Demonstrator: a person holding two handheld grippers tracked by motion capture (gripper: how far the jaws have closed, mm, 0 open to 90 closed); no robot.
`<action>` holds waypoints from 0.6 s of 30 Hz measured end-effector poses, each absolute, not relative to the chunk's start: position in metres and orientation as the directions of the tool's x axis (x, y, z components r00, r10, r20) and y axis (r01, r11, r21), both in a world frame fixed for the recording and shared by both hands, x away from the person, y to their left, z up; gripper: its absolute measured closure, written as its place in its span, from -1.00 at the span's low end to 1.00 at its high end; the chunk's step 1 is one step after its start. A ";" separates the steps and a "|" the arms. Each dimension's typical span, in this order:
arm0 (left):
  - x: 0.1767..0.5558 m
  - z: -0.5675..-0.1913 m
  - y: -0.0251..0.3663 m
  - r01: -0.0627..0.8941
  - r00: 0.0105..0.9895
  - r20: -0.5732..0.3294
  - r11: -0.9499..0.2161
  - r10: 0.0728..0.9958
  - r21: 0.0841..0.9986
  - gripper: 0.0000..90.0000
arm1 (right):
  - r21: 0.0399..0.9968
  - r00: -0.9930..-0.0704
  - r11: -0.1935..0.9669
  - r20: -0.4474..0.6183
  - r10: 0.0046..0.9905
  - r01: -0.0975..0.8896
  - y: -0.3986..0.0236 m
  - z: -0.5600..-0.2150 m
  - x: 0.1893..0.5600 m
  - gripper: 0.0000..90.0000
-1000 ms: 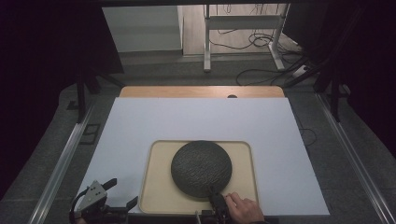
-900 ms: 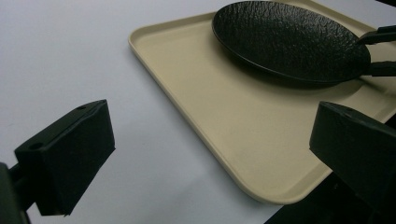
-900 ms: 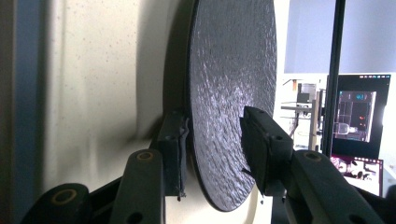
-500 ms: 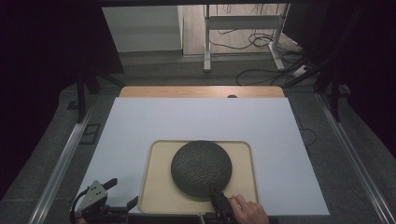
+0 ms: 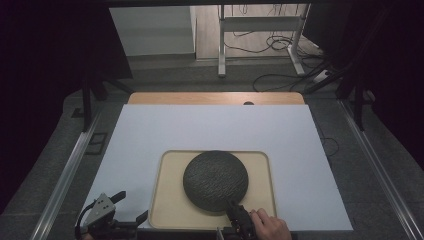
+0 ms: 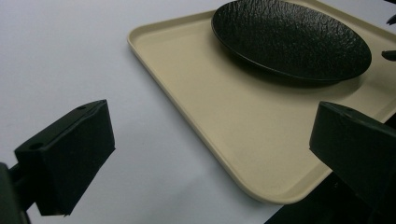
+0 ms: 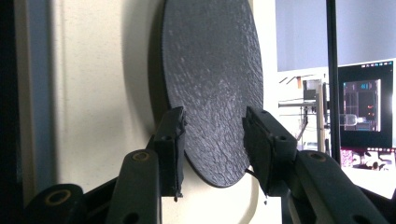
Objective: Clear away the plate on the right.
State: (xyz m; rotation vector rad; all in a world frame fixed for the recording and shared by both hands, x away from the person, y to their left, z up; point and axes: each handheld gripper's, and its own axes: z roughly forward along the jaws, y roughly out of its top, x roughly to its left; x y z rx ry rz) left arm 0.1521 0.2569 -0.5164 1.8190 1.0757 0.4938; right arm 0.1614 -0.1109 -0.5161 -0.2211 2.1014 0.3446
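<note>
A white sheet (image 5: pixel 215 130) was spread over the table, with a beige rectangular plastic tray (image 5: pixel 172 210) on it. A round black textured plate (image 5: pixel 215 180) was sat on the tray. Its near rim was straddled by the right gripper (image 7: pixel 212 140), slightly parted, pads not quite pressing. The left gripper (image 6: pixel 210 154) was held wide open, empty, over the tray's corner.

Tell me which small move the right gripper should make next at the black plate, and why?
Probably close the fingers. In the right gripper view the right gripper straddles the near rim of the black plate, one finger under it and one above, with a gap still showing on the upper side. The plate lies on the beige tray.
</note>
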 end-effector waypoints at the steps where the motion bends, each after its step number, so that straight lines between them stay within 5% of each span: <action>1: 0.152 -0.516 0.257 0.462 0.535 -0.111 -0.179 0.838 0.869 -1.00 | 0.162 -0.524 0.944 -0.851 -0.014 -0.288 -0.112 -0.515 0.162 0.28; 18: 0.151 -0.516 0.257 0.460 0.535 -0.111 -0.178 0.838 0.870 -1.00 | 0.271 -0.560 0.937 -0.821 0.106 -0.220 -0.125 -0.503 0.178 0.05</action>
